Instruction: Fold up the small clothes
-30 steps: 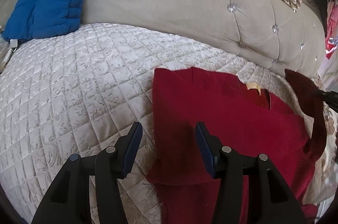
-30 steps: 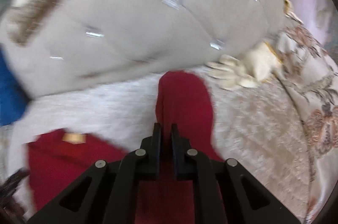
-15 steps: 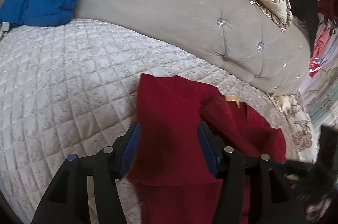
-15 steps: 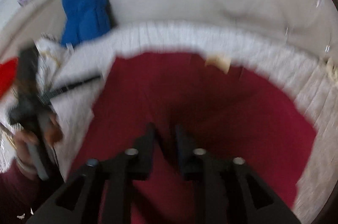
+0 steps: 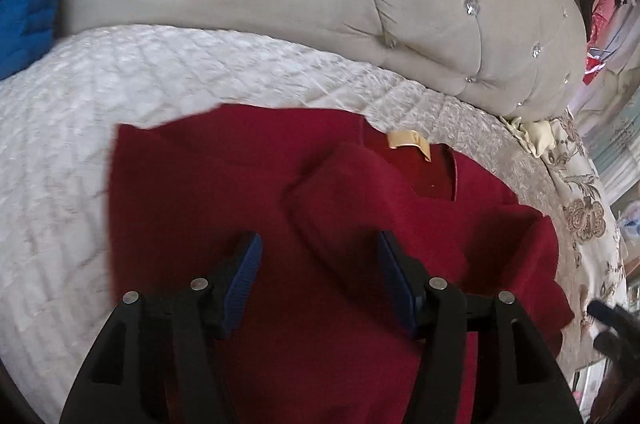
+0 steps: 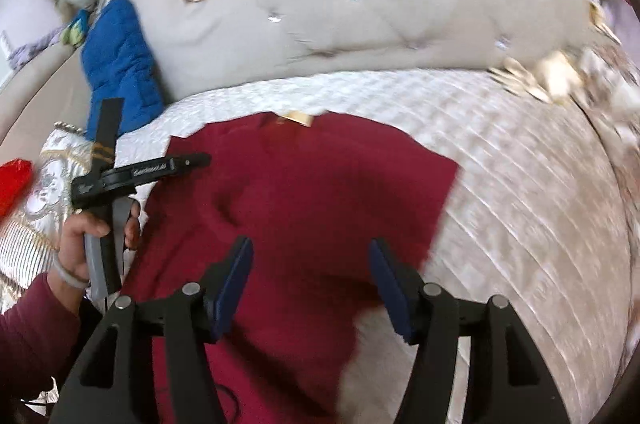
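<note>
Right tongs [image 6: 311, 256] opening, nothing gripped, above red garment [image 6: 320, 184] on quilt [image 6: 520, 184].

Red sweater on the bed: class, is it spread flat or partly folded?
Partly folded. The red sweater has a sleeve laid across its chest, beside the tan label.

Both claws are the same build: matte black plastic arms with triangular cut-outs and round silver screw heads, tipped with ribbed blue pads. The left claw [image 5: 320, 278], seen from the side, carries pale lettering on its black bar and has a grey handle. The left hand [image 6: 86, 244] wears a pale wristband and a maroon sleeve [image 6: 32, 328]. The right claw [image 6: 312, 284] matches it.
</note>
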Action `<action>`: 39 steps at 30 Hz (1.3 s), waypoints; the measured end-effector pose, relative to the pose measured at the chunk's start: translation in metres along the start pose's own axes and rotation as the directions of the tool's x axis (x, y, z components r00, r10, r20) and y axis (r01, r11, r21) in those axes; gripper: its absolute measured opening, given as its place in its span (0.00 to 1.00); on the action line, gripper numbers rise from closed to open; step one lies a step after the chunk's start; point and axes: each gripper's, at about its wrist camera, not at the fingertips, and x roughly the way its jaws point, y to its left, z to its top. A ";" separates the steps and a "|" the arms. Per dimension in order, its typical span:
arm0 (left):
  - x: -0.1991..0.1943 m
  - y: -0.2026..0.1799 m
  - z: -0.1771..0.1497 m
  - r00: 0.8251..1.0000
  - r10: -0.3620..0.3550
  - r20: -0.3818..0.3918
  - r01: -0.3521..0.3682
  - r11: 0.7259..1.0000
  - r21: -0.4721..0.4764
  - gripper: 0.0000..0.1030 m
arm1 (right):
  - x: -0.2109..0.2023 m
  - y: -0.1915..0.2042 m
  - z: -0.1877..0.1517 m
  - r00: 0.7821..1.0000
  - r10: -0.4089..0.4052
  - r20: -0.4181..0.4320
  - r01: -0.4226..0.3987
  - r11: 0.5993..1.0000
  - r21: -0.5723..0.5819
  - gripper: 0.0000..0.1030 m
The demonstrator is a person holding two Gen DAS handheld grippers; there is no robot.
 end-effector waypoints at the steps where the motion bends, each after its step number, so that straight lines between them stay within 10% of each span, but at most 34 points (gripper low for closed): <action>1: 0.004 -0.004 0.001 1.000 0.004 0.002 -0.004 1.000 -0.006 0.31 | -0.002 -0.006 -0.003 1.000 -0.008 -0.004 0.008 1.000 0.012 0.63; 4: -0.002 -0.010 0.005 0.997 -0.065 0.042 0.066 0.998 -0.020 0.00 | -0.007 -0.021 -0.010 1.000 -0.031 -0.003 0.031 0.998 0.047 0.66; 12: -0.100 0.018 0.011 0.945 -0.059 0.323 0.077 0.996 -0.044 0.00 | 0.008 -0.028 -0.003 0.999 -0.052 0.016 0.049 0.992 0.120 0.76; 18: -0.077 0.050 -0.017 0.985 0.020 0.171 0.003 0.992 -0.130 0.00 | 0.044 -0.050 0.009 0.996 -0.086 -0.035 0.092 0.962 0.258 0.79; 23: -0.073 0.041 -0.028 0.983 0.091 0.157 -0.078 0.993 -0.087 0.00 | 0.073 -0.073 0.023 0.997 -0.043 -0.059 0.062 0.923 0.381 0.77; 26: -0.068 0.044 -0.031 0.985 0.120 0.125 -0.109 0.990 -0.094 0.00 | 0.082 -0.061 0.032 0.991 -0.101 -0.086 0.121 0.954 0.273 0.28; 28: -0.061 0.049 -0.037 0.986 0.134 0.098 -0.124 0.987 -0.102 0.00 | 0.075 -0.050 0.038 0.986 -0.161 -0.040 0.166 0.967 0.194 0.20; 36: -0.056 0.036 -0.050 0.982 0.170 0.077 -0.168 0.985 -0.035 0.00 | 0.080 -0.060 0.044 0.976 -0.216 -0.011 0.214 0.959 0.184 0.18; 39: -0.061 0.034 -0.055 0.984 0.165 0.062 -0.164 0.986 -0.020 0.01 | 0.063 -0.071 0.031 0.987 -0.156 -0.038 0.160 0.951 0.265 0.38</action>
